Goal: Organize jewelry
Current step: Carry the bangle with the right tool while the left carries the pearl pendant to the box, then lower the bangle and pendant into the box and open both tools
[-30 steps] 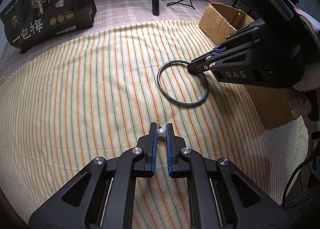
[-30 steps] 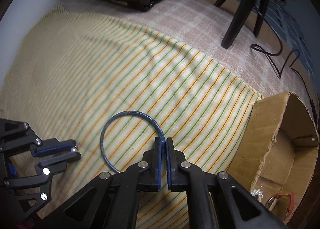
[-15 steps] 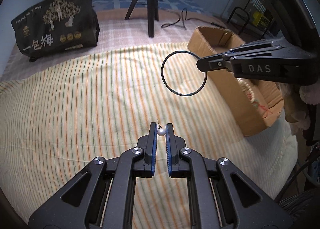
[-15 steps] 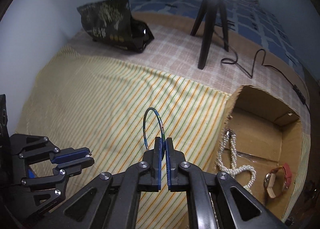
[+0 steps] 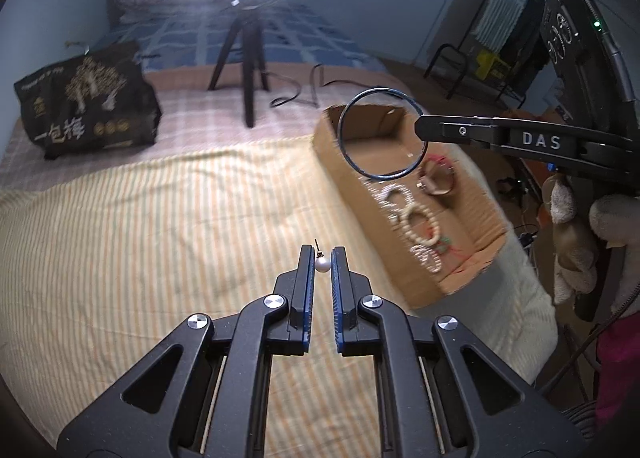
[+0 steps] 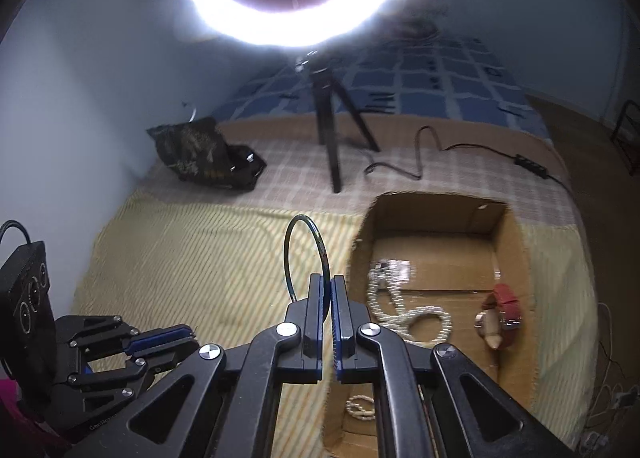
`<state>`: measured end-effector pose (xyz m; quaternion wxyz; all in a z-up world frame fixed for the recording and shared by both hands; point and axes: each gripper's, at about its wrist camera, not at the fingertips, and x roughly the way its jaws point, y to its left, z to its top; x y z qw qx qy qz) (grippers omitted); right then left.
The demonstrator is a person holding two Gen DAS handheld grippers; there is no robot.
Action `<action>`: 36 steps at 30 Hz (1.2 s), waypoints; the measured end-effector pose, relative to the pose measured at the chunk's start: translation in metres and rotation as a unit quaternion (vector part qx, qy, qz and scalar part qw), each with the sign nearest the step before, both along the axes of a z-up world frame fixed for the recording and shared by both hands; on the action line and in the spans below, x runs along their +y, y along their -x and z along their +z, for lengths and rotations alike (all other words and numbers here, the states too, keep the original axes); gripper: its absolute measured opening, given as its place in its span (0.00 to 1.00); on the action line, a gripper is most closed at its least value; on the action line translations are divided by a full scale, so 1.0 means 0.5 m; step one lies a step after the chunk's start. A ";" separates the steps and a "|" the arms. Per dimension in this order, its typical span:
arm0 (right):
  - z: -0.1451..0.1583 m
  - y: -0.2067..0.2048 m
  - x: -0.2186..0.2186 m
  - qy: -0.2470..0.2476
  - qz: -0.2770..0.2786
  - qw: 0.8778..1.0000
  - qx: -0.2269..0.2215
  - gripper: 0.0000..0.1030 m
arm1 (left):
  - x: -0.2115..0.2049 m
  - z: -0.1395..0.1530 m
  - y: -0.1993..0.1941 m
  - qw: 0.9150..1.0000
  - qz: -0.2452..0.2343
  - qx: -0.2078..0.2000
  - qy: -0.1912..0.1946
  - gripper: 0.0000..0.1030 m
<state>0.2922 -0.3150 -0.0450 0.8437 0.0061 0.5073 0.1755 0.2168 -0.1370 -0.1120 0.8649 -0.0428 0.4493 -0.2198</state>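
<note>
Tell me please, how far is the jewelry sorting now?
Done: a pearl necklace and a red watch lie in the cardboard box. In hand: left gripper holds a pearl earring, right gripper a blue bangle. Left: dropping both into the box.

I see a bed [image 5: 132, 290] with a striped yellow cloth [image 5: 168, 218] spread on it. A cardboard box [image 5: 376, 234] sits on the cloth at the right. Farther back, on a checked sheet [image 6: 288, 174], lie a black bag [image 5: 86, 106], a black tripod [image 5: 246, 58] and a black cable [image 6: 416, 162].
</note>
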 end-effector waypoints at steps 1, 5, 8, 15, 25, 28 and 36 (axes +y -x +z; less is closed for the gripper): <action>0.004 0.002 -0.010 0.002 -0.006 1.000 -0.003 0.01 | -0.009 0.004 0.000 1.000 -0.003 -0.002 0.002 0.06; 0.019 0.000 -0.055 0.010 -0.033 0.999 -0.018 0.01 | -0.045 0.012 -0.002 1.000 -0.016 -0.007 0.008 0.06; 0.026 -0.003 -0.085 0.015 -0.051 0.998 -0.027 0.01 | -0.068 0.014 -0.004 1.000 -0.024 -0.009 0.012 0.06; 0.029 -0.021 -0.127 0.037 -0.078 0.996 -0.039 0.01 | -0.123 0.013 -0.014 0.999 -0.037 -0.013 0.016 0.06; 0.006 -0.048 -0.164 0.053 -0.097 0.993 -0.039 0.01 | -0.201 0.008 -0.019 0.998 -0.062 -0.027 0.007 0.06; -0.001 -0.054 -0.171 0.055 -0.101 0.993 -0.038 0.01 | -0.219 0.007 -0.023 0.997 -0.068 -0.031 0.006 0.06; -0.018 -0.064 -0.187 0.060 -0.112 0.991 -0.035 0.01 | -0.249 -0.003 -0.027 0.996 -0.080 -0.034 -0.001 0.06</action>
